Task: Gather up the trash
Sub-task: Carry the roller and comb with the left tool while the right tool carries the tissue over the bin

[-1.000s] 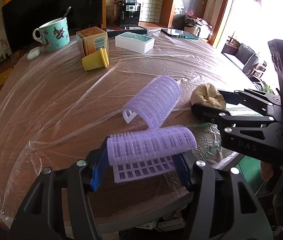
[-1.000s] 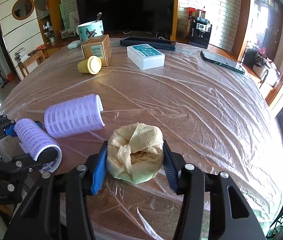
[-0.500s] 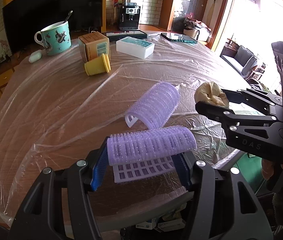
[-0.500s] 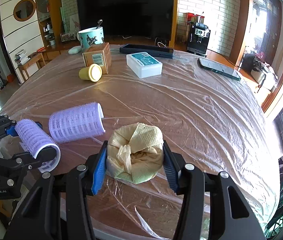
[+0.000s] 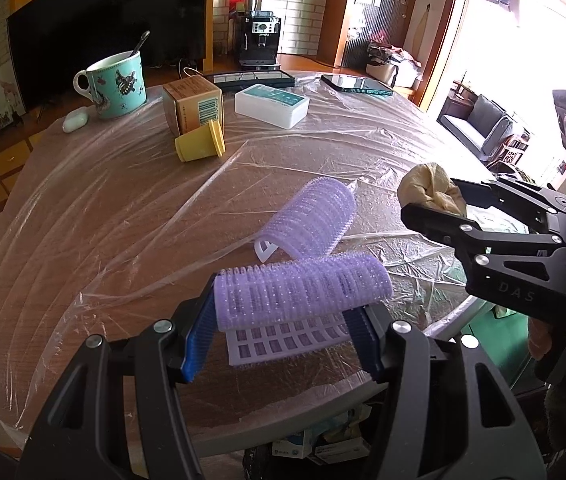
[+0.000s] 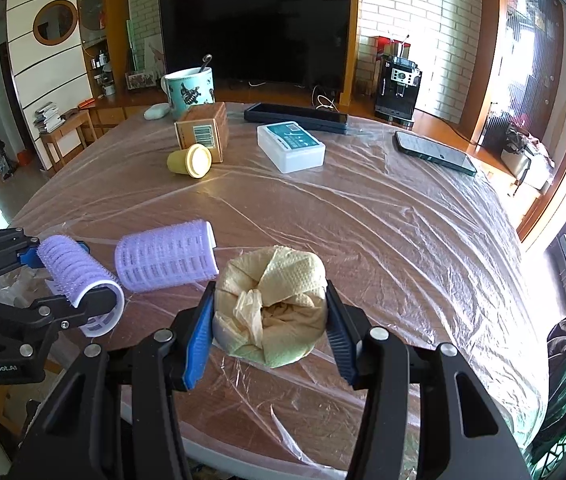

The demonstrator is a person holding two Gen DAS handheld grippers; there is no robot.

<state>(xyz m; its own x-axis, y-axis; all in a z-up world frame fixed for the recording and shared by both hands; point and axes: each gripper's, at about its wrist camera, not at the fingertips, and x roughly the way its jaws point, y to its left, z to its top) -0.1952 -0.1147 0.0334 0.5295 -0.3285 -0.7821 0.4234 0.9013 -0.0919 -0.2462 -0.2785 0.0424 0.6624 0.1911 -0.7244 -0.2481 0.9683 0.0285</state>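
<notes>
Trash wad [image 6: 271,312]: soft crumpled paper, light, squashes easily; right gripper [image 6: 269,326] pinches its sides.
Hair roller [image 5: 301,290]: stiff, featherlight, bristly; left gripper [image 5: 283,340] clamps its ends.

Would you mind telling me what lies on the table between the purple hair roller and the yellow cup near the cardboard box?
Nothing but wrinkled plastic sheet separates the loose hair roller from the yellow cup; the right wrist view shows it.

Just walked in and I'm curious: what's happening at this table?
A person is clearing trash with a gripper in each hand. The left gripper holds a purple hair roller; the right gripper holds a wad of yellowish paper. A second roller lies on the plastic-covered table.
</notes>
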